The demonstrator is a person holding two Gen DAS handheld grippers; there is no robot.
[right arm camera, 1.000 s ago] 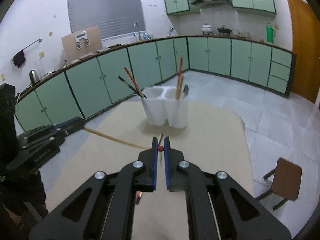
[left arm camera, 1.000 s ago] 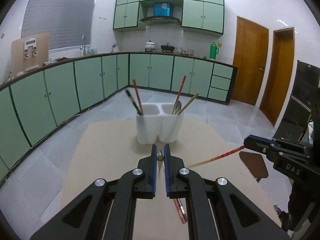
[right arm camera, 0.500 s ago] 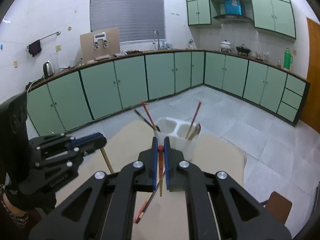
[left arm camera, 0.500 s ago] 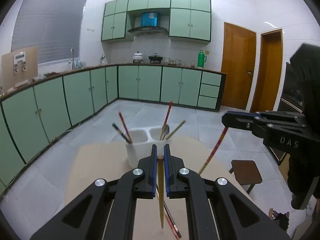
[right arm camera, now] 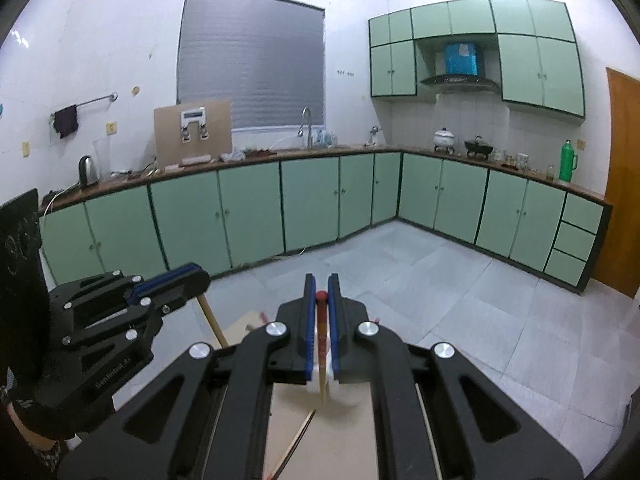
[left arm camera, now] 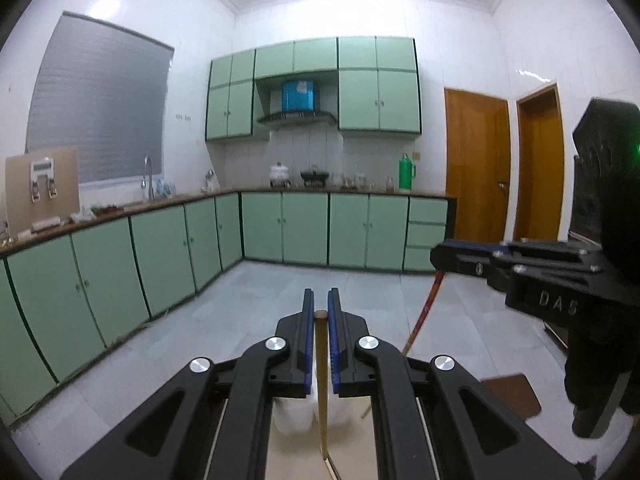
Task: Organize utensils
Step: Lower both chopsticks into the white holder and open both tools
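Chopsticks hang from both tools. Nearest, the left hand-held gripper (left arm camera: 318,312) has its blue pads pressed on a plain wooden chopstick (left arm camera: 322,384), which hangs almost straight down between them, its blunt top just showing at the fingertips. The tip ends low over the tan bench (left arm camera: 296,456). Behind that stick a white utensil holder (left arm camera: 294,414) stands on the bench, mostly hidden by the gripper body. The right hand-held gripper (right arm camera: 319,284) is likewise pinched shut on a red-topped chopstick (right arm camera: 321,344), held upright with its pale lower end pointing down above the bench (right arm camera: 352,436). A bit of the white holder (right arm camera: 329,356) shows behind it. One more stick (right arm camera: 298,436) lies slanted on the bench just below that tip. From the left camera the right tool shows off to the side at about the same height, its red stick slanting down toward the bench. From the right camera the left tool shows the same way with its wooden stick. A brown stool (left arm camera: 510,394) stands on the grey tiled floor (left arm camera: 256,300) beside the bench. Farther off, green cabinets (right arm camera: 248,208) run along both walls under a dark worktop, and two wooden doors (left arm camera: 476,168) stand at the far end.
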